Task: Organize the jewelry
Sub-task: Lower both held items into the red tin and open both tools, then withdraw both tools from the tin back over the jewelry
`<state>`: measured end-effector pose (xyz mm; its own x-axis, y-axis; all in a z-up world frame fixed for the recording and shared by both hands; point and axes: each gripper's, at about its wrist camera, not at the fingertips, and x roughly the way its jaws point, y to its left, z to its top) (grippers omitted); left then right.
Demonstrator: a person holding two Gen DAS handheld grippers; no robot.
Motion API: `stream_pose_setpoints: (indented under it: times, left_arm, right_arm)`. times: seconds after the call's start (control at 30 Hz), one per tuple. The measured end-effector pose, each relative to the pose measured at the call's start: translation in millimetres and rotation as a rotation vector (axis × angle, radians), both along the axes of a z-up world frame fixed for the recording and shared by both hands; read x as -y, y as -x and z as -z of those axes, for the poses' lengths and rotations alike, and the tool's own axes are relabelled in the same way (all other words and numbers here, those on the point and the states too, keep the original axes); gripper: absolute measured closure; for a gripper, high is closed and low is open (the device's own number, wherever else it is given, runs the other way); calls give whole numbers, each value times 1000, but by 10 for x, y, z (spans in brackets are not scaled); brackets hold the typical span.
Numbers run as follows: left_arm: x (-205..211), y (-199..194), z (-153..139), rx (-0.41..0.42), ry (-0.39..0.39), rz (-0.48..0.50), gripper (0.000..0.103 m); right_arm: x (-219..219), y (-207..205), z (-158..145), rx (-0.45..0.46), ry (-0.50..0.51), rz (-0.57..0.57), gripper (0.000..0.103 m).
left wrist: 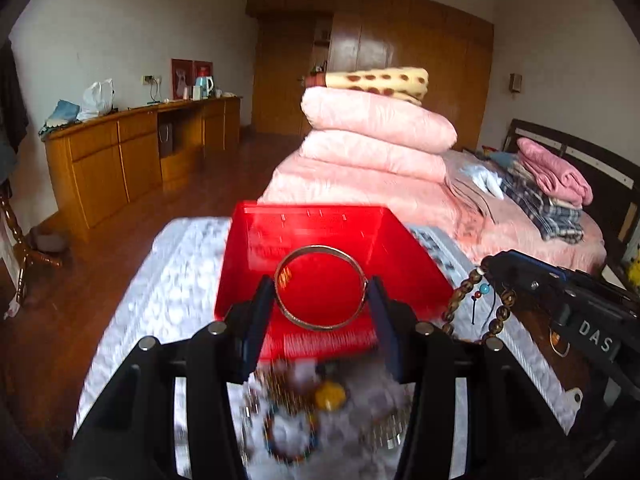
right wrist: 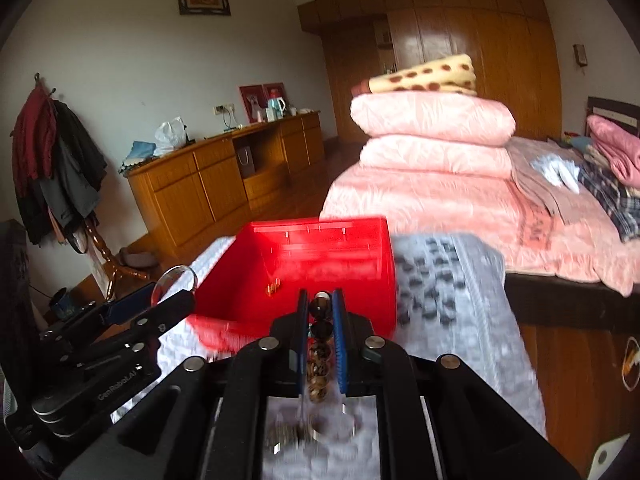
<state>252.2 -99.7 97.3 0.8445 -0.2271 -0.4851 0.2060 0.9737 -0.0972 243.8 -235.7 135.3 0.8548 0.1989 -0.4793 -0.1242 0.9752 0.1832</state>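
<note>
While both claws are hanging at the box's near edge, two pieces are waiting to go in.
Left gripper: gripping a gold bangle across its width, level, just over the red box.
Right gripper: pinching a dark bead bracelet, its loop dangling below the fingers.
Red box: sitting open at the far end of the white cloth, one small gold piece lying inside.
Near pile: blurred beads and metal pieces lying on the cloth.
Best play: I'd be carrying each piece past the rim, lowering, then letting go.
Risk: dangling beads may be catching the wall.
</note>
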Motion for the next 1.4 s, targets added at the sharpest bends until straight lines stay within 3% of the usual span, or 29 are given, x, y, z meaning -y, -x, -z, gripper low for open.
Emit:
stream_pose_setpoints:
  times: [0.17,0.37,0.5,0.63,0.73,1.03,1.27,1.4]
  left_arm:
    - [60,-427,-34,-5,-4,-13,57]
    - [57,-793,142,-49,-27,-51,56]
    - [-8,-868,243,-76,-31,-63,55]
    - [-62,-827,202,-61,-28,-68,45]
    - [-99,-684,139,-21,-42,-75,40]
    - [-319,31,136,53,-49,-105,20]
    - [-547,580,341,68,-36,-136,8]
    - [-630,750,483,44,-58,-150,7]
  right_arm:
    - [-39,-367,-19,8,-5,-10,92]
    - [-102,-748,243,-62,2,-10,91]
    - [-65,-779,303,-66,10,6,89]
    - [-20,-651,288,-47,5,23,87]
    - [-6,-495,256,-20,7,36,74]
    - [26,193,407,-4,-11,54,58]
    - [-6,635,621,-41,11,93,14]
    - [-55,731,752,-94,30,87,10]
